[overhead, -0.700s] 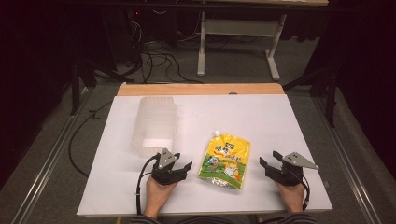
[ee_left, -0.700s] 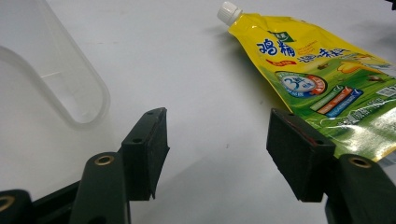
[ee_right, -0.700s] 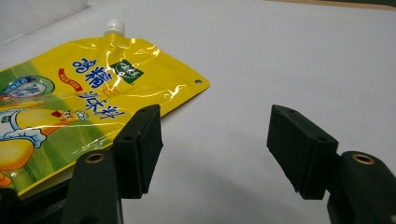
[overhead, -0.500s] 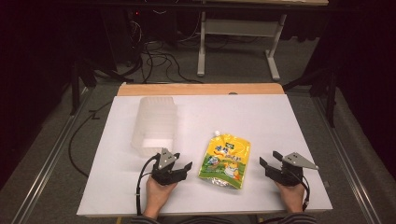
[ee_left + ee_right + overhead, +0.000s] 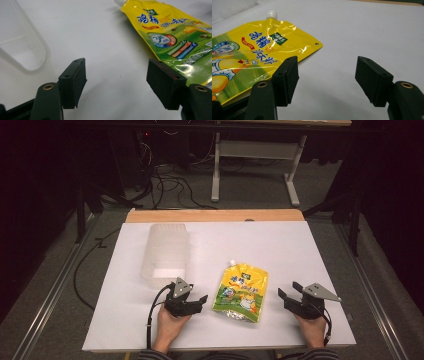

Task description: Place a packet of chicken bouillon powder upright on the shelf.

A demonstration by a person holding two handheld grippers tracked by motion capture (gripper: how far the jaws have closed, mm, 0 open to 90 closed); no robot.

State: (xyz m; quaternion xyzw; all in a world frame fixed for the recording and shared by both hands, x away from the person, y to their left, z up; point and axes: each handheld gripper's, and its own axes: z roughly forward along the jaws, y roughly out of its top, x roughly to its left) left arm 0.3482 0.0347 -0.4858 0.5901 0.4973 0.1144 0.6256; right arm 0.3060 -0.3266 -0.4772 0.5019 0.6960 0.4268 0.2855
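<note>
Both claws are held released at the frame's lower edge: left claw, right claw, likely staged for a two-sided pickup. Yellow pouch is laid flat between them, lower centre, untouched. Clear plastic box is seen centre left.

Bench: white rectangular top, bare wooden strip along far edge, standing on grey floor.

Clear plastic container: translucent, ribbed, rounded corners, lying on bench at 10 o'clock from centre.

Yellow-green spouted pouch: lying flat at 5 o'clock from centre, white cap pointing toward 12 o'clock, printed side up, well apart from container. White surface between the two items bare.
</note>
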